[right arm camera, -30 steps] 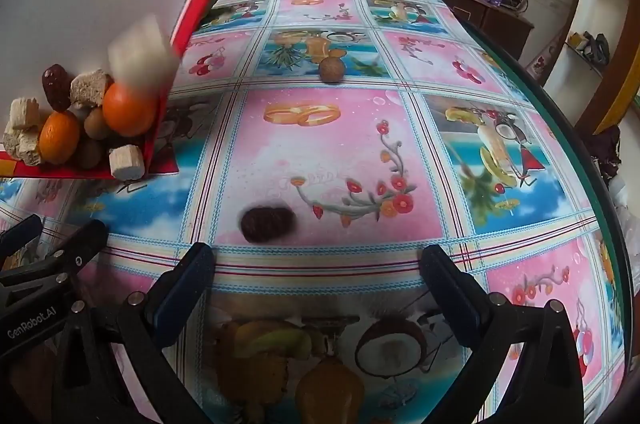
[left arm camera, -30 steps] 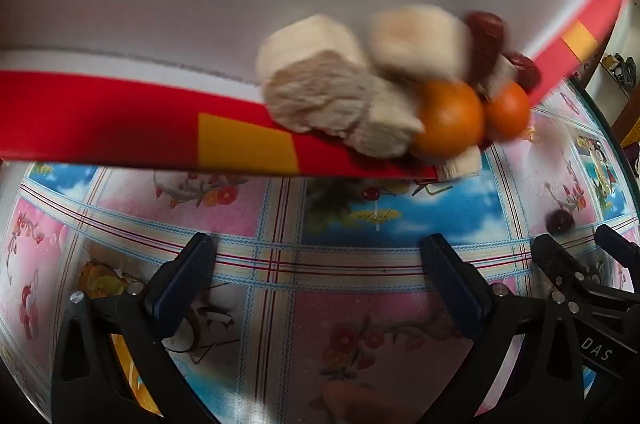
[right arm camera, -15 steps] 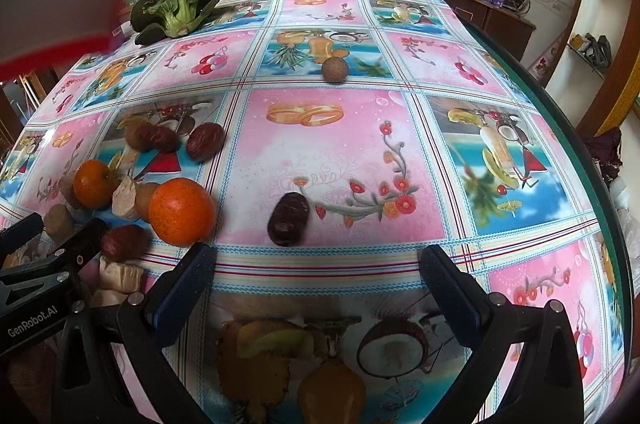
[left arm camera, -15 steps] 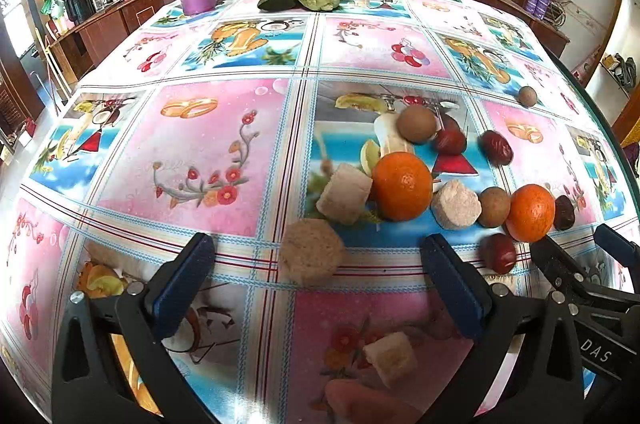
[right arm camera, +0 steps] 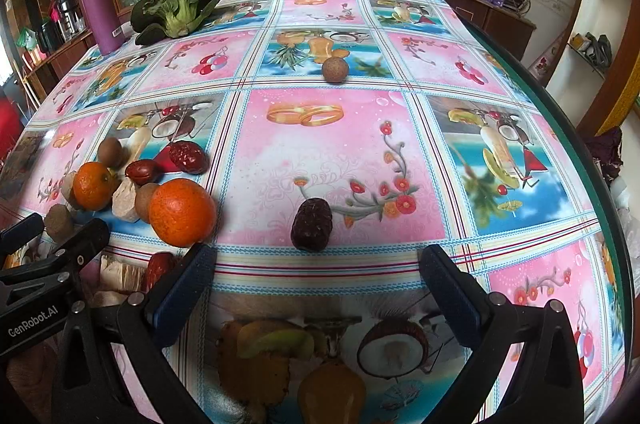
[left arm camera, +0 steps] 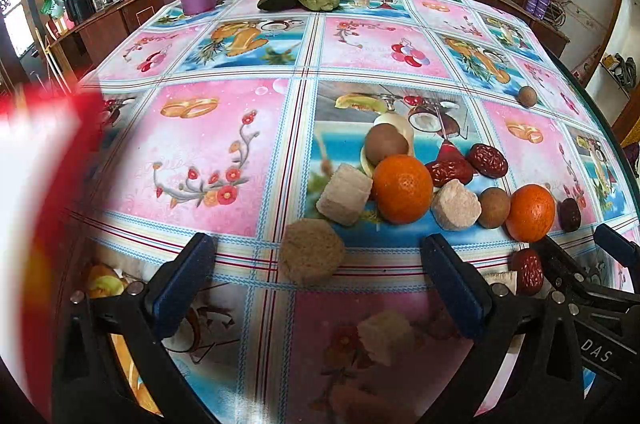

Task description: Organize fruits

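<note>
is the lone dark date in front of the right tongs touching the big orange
No, the dark date lies by itself on the pink square, with a clear stretch of tablecloth between it and the big orange.

I see the fruits scattered loose on the table, and I take the larger orange [left arm camera: 402,188] as my landmark. Touching its left side lies a pale cube-shaped piece [left arm camera: 345,193]; behind it sits a round brown longan [left arm camera: 385,143]. To its right lie two wrinkled red dates [left arm camera: 450,171], then a pinkish-white chunk [left arm camera: 456,209], another longan [left arm camera: 494,207] and a smaller orange [left arm camera: 531,212]. In front of it and to the left rests a tan, rough block [left arm camera: 312,256]. Far right and apart lies a dark date [right arm camera: 312,224]; a lone longan [right arm camera: 333,70] sits well beyond.
</note>
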